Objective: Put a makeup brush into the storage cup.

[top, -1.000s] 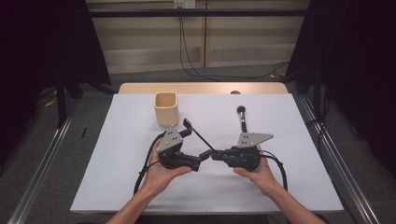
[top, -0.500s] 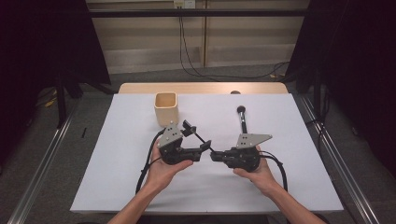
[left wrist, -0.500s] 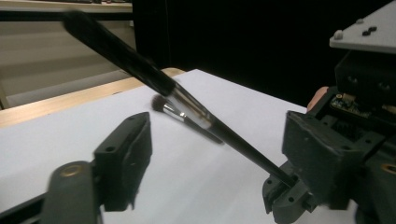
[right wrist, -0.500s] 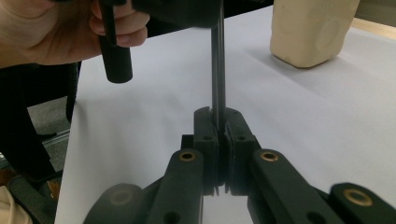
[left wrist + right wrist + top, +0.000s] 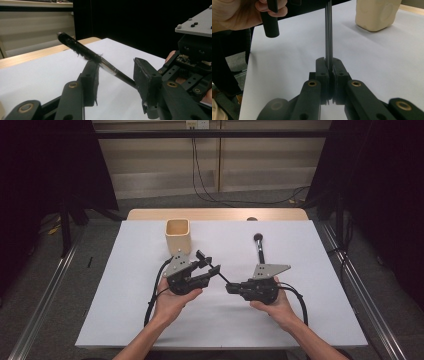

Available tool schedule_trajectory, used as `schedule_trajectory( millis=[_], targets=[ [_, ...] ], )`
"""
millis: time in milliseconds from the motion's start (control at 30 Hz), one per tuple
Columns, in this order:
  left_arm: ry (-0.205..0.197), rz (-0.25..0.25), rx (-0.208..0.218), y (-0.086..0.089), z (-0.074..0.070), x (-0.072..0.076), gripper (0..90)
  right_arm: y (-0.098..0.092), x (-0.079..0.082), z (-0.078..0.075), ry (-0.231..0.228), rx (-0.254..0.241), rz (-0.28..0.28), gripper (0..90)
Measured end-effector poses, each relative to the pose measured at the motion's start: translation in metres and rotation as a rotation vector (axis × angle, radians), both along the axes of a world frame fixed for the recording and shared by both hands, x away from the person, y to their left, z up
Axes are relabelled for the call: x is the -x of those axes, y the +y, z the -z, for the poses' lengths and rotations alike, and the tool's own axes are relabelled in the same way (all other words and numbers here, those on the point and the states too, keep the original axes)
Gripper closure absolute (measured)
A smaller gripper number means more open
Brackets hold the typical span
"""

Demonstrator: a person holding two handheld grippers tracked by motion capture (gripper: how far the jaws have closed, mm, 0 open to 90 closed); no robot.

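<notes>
standing upright near the far edge of the white table (image 5: 320,320): a beige cup (image 5: 178,235), inside hidden. lying right of it with open room around: a second brush (image 5: 259,247). gripping a thin black brush (image 5: 85,51) by its handle end, jaws clamped together: right gripper (image 5: 329,66). closing around the bristle end, jaws just narrowing yet not pressing, brush between them: left gripper (image 5: 116,72). hovering mid-table, well apart from all edges.
</notes>
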State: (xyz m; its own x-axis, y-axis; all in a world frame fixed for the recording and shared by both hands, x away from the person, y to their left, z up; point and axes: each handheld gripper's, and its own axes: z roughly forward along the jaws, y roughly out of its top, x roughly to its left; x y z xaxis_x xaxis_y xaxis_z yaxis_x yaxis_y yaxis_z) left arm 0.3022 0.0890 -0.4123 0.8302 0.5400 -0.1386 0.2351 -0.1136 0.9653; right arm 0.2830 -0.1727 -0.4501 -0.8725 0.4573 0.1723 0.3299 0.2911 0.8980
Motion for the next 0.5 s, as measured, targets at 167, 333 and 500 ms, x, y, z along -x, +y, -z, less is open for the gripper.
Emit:
schedule_trajectory(
  millis=[167,333,500],
  targets=[
    [0.032,0.018,0.04,0.0012,-0.0013,-0.0012,66.1,0.0004,0.0,-0.0004,0.005,-0.004,0.0,86.2],
    [0.063,0.041,0.068,0.0024,-0.0018,-0.0023,70.4,0.001,0.0,0.0004,0.008,0.0,-0.003,86.1],
    [0.088,0.05,0.086,0.0015,-0.0037,-0.0028,74.4,0.0028,-0.0002,0.0023,0.024,0.002,-0.006,86.0]
  ],
)
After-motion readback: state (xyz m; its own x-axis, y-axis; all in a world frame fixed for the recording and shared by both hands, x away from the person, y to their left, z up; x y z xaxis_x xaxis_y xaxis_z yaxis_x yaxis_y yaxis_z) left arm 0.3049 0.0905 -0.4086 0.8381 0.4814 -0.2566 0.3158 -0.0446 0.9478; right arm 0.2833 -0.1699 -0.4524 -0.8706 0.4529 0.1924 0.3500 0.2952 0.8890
